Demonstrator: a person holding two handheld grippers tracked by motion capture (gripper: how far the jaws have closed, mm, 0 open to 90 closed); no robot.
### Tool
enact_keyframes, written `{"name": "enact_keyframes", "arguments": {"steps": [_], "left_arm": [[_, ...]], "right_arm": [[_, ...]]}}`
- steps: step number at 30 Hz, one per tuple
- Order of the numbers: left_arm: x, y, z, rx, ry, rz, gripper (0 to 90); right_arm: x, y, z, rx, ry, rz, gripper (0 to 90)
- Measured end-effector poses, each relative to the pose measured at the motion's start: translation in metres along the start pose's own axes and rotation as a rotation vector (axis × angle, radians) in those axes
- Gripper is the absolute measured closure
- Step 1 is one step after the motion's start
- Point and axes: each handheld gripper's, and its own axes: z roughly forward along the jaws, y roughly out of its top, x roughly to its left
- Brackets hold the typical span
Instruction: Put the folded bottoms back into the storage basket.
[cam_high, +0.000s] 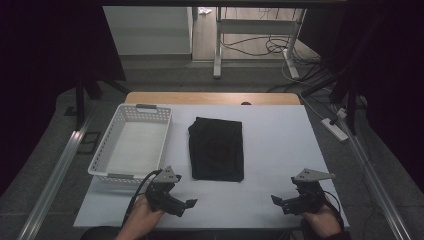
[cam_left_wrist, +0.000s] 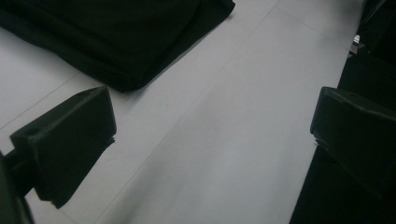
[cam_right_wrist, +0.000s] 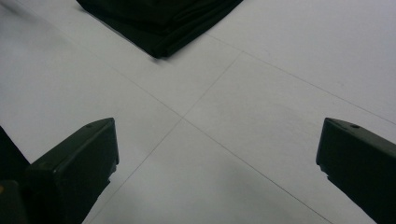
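Grey floor, dark drapes and a tangle of cables at 12 o'clock frame the white-covered surface, whose wooden far edge peeks out beyond the cover. On it, a little left of centre, lies a folded black cloth, flat and roughly rectangular, its long side running from 12 to 6 o'clock. At 9 o'clock from the cloth, just beside it but apart, stands a white plastic basket with slotted walls and grey handles.

Near the front edge, at about 7 o'clock from the cloth, a hand holds the left claw, which points toward 3 o'clock; its jaws stand wide apart with nothing between them. In the left gripper view the left claw hovers over bare white cover, and a corner of the cloth sits near, up at 11 o'clock.

At about 5 o'clock from the cloth, the other hand holds the right claw, pointing toward 9 o'clock. Its jaws are also spread wide and empty. In the right gripper view the right claw faces creased white cover, with the cloth's corner ahead at 12 o'clock, well apart from the jaws
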Motion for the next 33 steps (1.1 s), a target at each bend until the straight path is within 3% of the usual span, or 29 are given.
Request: {"name": "enact_keyframes", "arguments": {"steps": [10, 19, 28, 33], "left_arm": [[0.002, 0.013, 0.019, 0.010, -0.013, 0.036, 0.0], [0.009, 0.023, 0.033, 0.017, -0.034, 0.023, 0.0], [0.019, 0.033, 0.047, 0.024, -0.023, 0.044, 0.0], [0.023, 0.038, 0.050, 0.034, -0.007, 0.025, 0.0]], "right_arm": [[0.001, 0.000, 0.000, 0.001, 0.001, -0.003, 0.0], [0.001, 0.000, 0.000, 0.004, 0.001, -0.009, 0.0], [0.001, 0.000, 0.001, 0.006, 0.001, -0.013, 0.0], [0.001, 0.000, 0.001, 0.007, 0.002, -0.014, 0.0]]}}
